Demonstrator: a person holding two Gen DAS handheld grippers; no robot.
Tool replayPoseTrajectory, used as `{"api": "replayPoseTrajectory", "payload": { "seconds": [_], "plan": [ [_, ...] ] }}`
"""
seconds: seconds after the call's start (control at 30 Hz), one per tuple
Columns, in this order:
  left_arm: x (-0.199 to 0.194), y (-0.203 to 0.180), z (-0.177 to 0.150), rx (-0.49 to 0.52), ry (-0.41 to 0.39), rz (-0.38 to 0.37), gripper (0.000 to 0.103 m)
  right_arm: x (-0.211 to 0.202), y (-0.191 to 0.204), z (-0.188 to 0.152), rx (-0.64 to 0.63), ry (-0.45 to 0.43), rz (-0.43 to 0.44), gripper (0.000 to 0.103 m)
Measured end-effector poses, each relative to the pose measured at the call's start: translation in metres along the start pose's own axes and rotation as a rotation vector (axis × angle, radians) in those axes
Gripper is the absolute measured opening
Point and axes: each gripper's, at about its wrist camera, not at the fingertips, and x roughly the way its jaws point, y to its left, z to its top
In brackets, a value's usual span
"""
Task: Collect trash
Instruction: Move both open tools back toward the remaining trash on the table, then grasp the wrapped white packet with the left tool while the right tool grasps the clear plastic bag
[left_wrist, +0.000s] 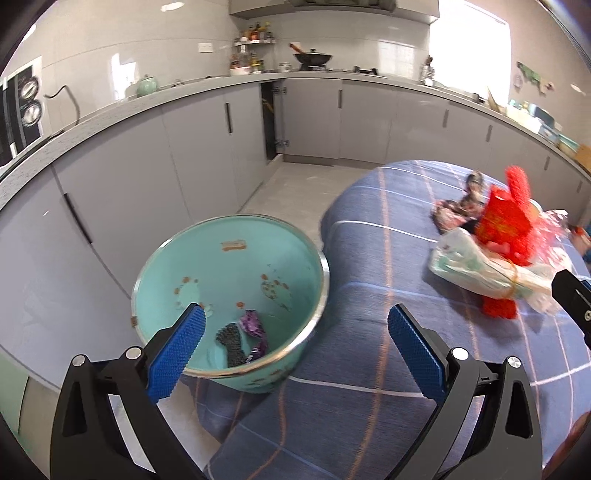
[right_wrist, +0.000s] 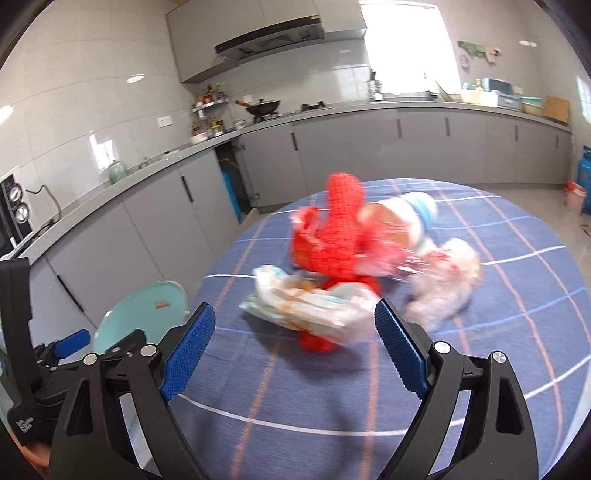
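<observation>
A turquoise basin (left_wrist: 236, 258) stands beside the table's left edge, with a grey scrap (left_wrist: 231, 341) and a purple wrapper (left_wrist: 253, 325) in its bottom. My left gripper (left_wrist: 295, 325) is open and empty above the basin's near rim. A trash heap lies on the blue checked tablecloth (right_wrist: 369, 406): a white folded plastic package (right_wrist: 310, 310), red mesh netting (right_wrist: 340, 232), a paper cup (right_wrist: 402, 218), crumpled clear plastic (right_wrist: 447, 280). My right gripper (right_wrist: 295, 321) is open, its fingers either side of the white package's near end. The heap also shows in the left wrist view (left_wrist: 495, 251).
Grey kitchen cabinets (left_wrist: 184, 155) and a counter run around the room. One cabinet door (left_wrist: 271, 122) stands open. A wok (left_wrist: 312, 57) sits on the stove. Tiled floor (left_wrist: 288, 192) lies between table and cabinets. The basin also shows in the right wrist view (right_wrist: 147, 310).
</observation>
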Motion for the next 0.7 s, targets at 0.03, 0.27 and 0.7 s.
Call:
{"api": "replayPoseTrajectory", "payload": {
  "seconds": [0.03,0.27,0.7],
  "plan": [
    [0.0,-0.004,-0.001,0.009,0.0,-0.013,0.097,-0.001,-0.004,-0.002,0.004,0.0,-0.014,0.087],
    [0.001,-0.031,-0.008,0.051,0.011,-0.081,0.097,-0.007,-0.044,-0.01,0.069,0.012,-0.095,0.087],
    [0.003,-0.076,-0.008,0.131,-0.005,-0.167,0.088,-0.012,-0.085,-0.013,0.121,0.011,-0.176,0.086]
  ]
}}
